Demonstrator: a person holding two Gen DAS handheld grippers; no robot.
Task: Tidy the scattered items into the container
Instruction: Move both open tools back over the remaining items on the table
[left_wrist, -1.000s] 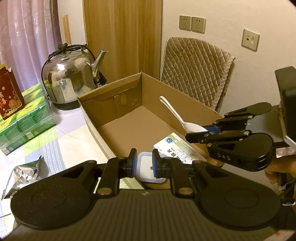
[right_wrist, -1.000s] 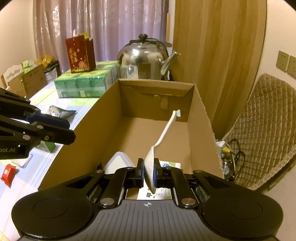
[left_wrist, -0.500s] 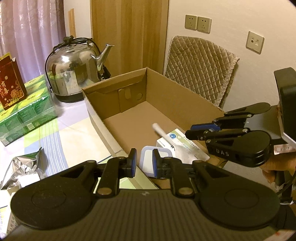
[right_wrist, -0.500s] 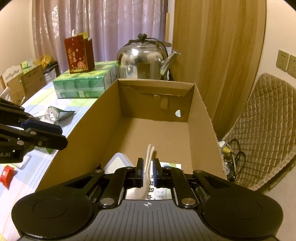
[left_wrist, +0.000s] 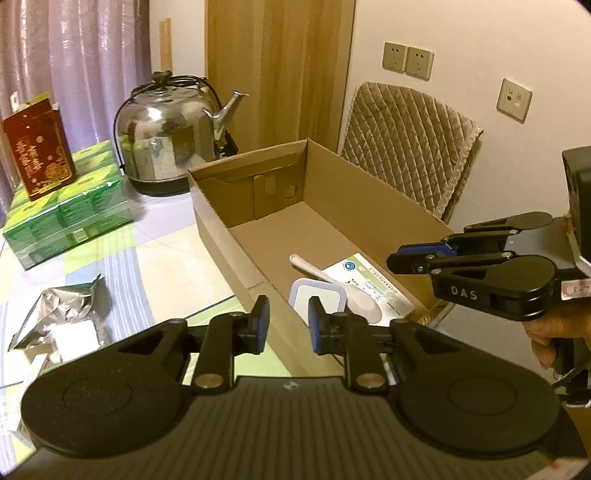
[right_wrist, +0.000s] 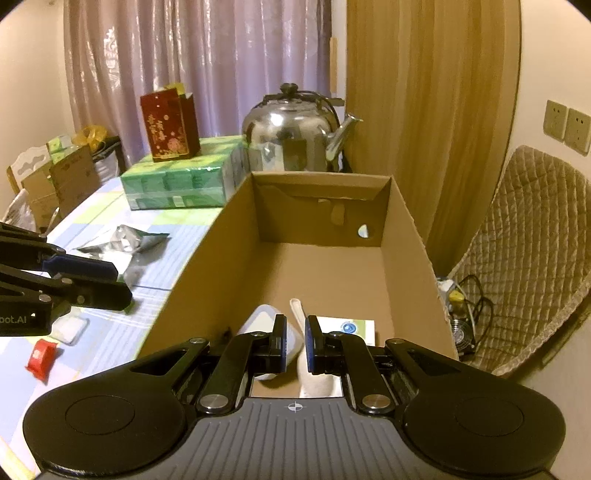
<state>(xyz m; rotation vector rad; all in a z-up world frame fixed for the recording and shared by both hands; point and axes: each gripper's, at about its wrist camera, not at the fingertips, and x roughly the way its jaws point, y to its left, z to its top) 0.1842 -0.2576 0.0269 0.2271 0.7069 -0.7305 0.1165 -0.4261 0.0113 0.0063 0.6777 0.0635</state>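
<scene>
White plastic spoon (left_wrist: 334, 281): formerly clamped in right gripper (right_wrist: 294, 344), now lying in brown cardboard box (left_wrist: 373, 206) across white rounded-square case (left_wrist: 317, 300) and printed medicine packet (left_wrist: 373, 282). Both grippers' jaws parted, left gripper (left_wrist: 285, 324) wider.

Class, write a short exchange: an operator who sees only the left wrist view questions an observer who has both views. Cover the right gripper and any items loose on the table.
Operator: From the side I can't judge the right gripper. Is it holding the spoon?
Observer: No. In the right wrist view the right gripper has its jaws apart, and the spoon lies in the cardboard box beneath them.
Operator: Besides the foil pouch, what's loose on the table?
Observer: A small red item lies on the table near the left gripper, outside your frame.
</scene>
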